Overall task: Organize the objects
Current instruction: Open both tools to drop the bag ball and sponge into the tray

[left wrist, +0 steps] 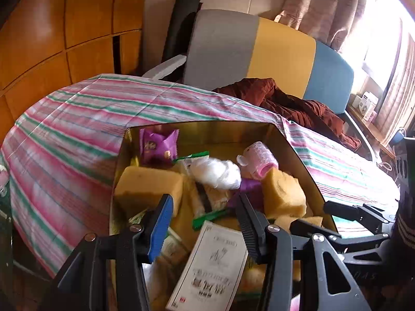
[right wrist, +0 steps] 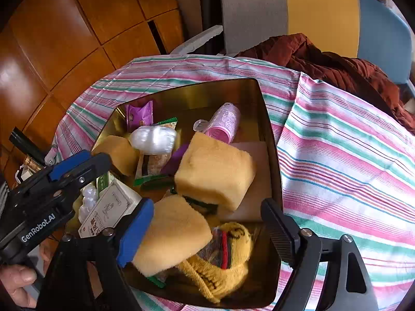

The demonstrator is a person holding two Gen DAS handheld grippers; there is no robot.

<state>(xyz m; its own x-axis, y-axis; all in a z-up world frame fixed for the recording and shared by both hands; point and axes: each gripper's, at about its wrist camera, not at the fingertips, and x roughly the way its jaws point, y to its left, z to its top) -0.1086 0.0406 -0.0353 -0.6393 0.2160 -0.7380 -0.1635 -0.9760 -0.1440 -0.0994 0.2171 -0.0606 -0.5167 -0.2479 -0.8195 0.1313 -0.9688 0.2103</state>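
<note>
Both jaws are standing released over the gold tin (right wrist: 269, 134) on the striped cloth (right wrist: 350, 155): left gripper (left wrist: 205, 223) hovering above a white box (left wrist: 210, 267), right gripper (right wrist: 207, 228) brushing a yellow sponge (right wrist: 173, 235), larger sponge (right wrist: 215, 173) crowding ahead.

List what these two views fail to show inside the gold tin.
- Tin floor, both views: buried under sponges and packets.
- White box print, left wrist view: blurred, bottom cut by frame edge.
- Green packet, right wrist view: mostly under the big sponge.
- Yellow knit item: partly behind the near sponge.
</note>
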